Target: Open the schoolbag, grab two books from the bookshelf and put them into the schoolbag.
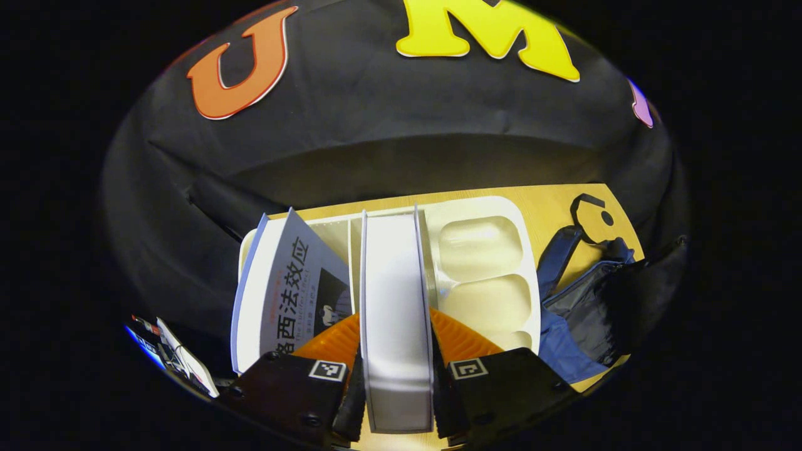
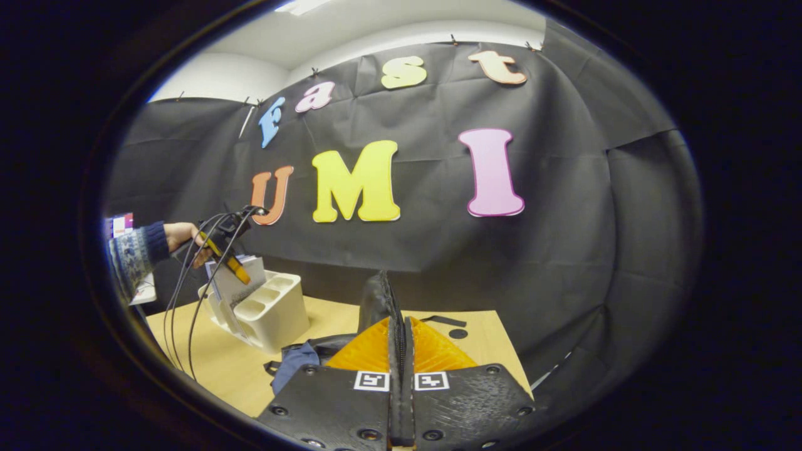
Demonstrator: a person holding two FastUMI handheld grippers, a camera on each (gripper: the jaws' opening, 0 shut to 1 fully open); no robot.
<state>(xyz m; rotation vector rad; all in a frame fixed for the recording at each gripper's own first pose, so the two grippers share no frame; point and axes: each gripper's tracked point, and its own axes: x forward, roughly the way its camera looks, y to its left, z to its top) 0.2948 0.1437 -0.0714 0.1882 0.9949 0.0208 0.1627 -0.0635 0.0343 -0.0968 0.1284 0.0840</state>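
The left gripper (image 1: 396, 382) clamps a white-edged book (image 1: 395, 313) standing in the cream plastic bookshelf (image 1: 495, 250). The right gripper (image 2: 401, 376) pinches the blue-black schoolbag's (image 1: 583, 326) raised edge. The next move is probably lifting the book towards the schoolbag beside the shelf.

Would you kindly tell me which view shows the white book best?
The left gripper view: the white book stands spine-up between the left tongs. The right gripper view shows it far off, partly hidden in the white bookshelf.
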